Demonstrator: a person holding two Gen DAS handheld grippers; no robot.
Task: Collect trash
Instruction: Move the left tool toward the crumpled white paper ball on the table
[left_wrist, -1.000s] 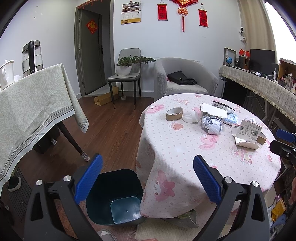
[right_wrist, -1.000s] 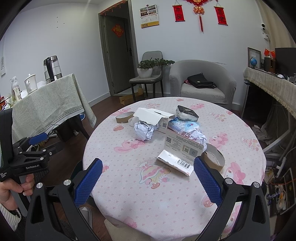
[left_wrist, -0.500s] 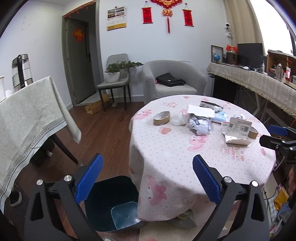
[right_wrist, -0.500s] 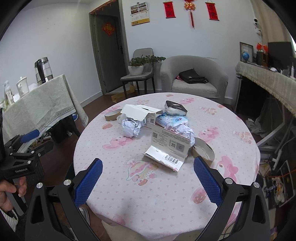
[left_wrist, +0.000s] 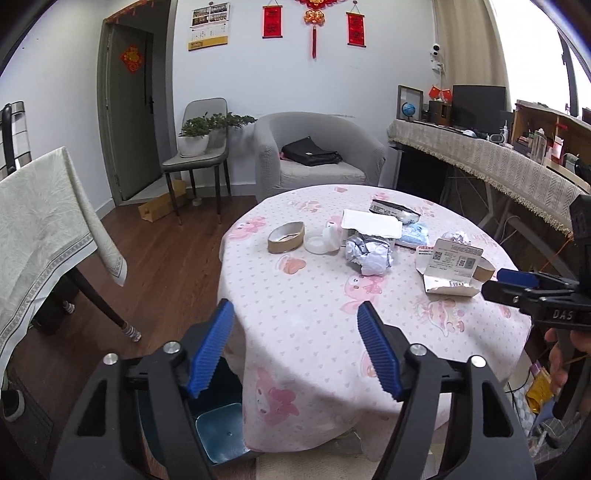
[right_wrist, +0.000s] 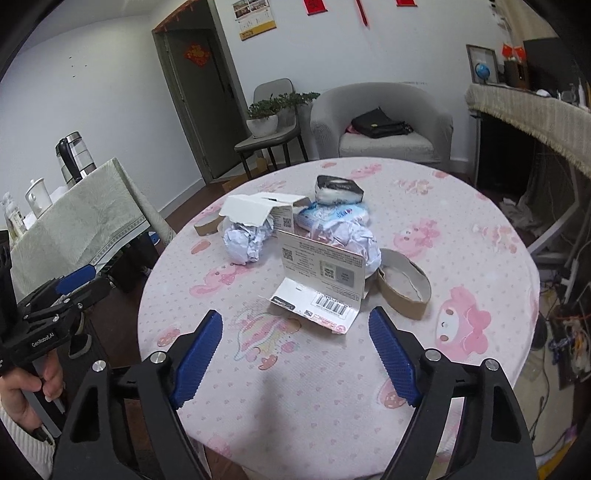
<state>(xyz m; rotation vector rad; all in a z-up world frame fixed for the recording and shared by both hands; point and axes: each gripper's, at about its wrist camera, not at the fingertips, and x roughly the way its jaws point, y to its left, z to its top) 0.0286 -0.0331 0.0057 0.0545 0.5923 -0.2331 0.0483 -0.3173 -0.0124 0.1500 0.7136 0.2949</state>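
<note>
Round table (right_wrist: 480, 229): opened carton (right_wrist: 321, 284) just beyond closing, empty right tongs (right_wrist: 295, 347).

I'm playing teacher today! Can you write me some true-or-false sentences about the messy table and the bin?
1. The bin sits on the table. False: it's on the floor beside it.
2. A crumpled paper ball lies on the table. True.
3. The right gripper holds the open white box. False: it holds nothing.
4. A plant sits on the chair. True.
</note>
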